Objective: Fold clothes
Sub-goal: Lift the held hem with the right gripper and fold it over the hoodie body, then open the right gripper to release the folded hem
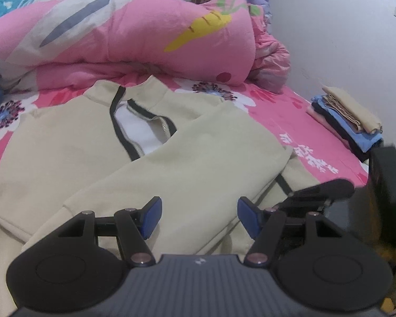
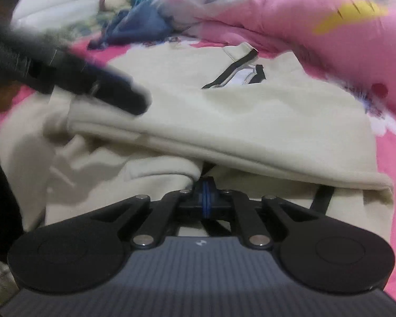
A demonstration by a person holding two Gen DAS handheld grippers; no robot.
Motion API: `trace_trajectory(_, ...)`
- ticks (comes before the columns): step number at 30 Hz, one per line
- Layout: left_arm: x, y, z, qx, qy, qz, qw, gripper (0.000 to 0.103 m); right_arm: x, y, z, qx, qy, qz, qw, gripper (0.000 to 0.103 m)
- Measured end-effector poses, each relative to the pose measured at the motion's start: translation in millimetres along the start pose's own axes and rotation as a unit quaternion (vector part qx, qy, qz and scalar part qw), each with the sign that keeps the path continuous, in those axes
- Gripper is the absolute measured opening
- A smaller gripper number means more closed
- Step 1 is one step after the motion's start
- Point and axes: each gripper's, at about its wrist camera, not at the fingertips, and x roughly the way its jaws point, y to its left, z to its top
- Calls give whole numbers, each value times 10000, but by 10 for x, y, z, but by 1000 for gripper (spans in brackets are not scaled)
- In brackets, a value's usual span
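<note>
So the cream zip-neck sweatshirt [image 1: 74,142] is spread on the pink floral bedsheet [image 1: 285,116], collar at the far end near the bunched pink carrot-print quilt [image 1: 145,34], hem at the near edge. One sleeve [image 1: 187,169] is already laid diagonally across the chest, so a first fold looks done. The rest of the body is still spread out wide, so it's judged as roughly the early-middle of this garment.

The left gripper [image 1: 199,218] is held just above the near end of that folded sleeve with its blue pads spread wide apart, nothing between them. The right gripper [image 2: 205,198] is pinched closed on a bit of cream fabric at the near edge of the sweatshirt; whether that's hem or the other sleeve's cuff can't really be told, the view is blurry there.

A stack of folded clothes [image 1: 348,121] is parked at the far right by the wall, so some pieces are done. Still left, probably: the second side, then the lengthwise fold.
</note>
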Motion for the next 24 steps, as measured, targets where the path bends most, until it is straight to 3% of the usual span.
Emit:
trace_trajectory(2, -22, 16, -11, -10, 12, 44, 10000, 64, -83, -378, 67, 806, -87, 75, 9967, 3)
trace_trajectory(4, -85, 29, -36, -21, -34, 63, 10000, 64, -218, -664, 64, 1307, -244, -114, 9911, 3)
trace_trajectory(7, -215, 62, -113, -90, -97, 75, 9999, 65, -423, -812, 1, 1904, -407, 292, 9804, 6)
trace_trajectory(9, -301, 91, -195, -167, -94, 52, 9998, 65, -500, -758, -82, 2230, -356, 686, 9718, 32)
trace_trajectory(12, -440, 41, -340, 4, -127, -16, 9999, 65, -558, -583, -222, 2585, -189, 1129, 9592, 51)
trace_trajectory(15, -531, -147, -496, 603, -97, -63, 9981, 65, -601, -431, -331, 2914, 31, 1346, 9471, 61)
trace_trajectory(17, -527, -304, -599, 987, -41, -160, 9950, 66, -601, -328, -360, 3071, 208, 1347, 9419, 61)
trace_trajectory(20, -461, -528, -720, 1428, 33, -300, 9893, 67, -485, -268, -298, 3059, 296, 1262, 9432, 58)
trace_trajectory(23, -373, -769, -815, 1910, -12, -279, 9812, 72, -391, -255, -255, 3288, 359, 1466, 9322, 10)
trace_trajectory(24, -347, -849, -843, 2111, -76, -166, 9773, 73, -381, -265, -251, 3465, 350, 1622, 9233, 8)
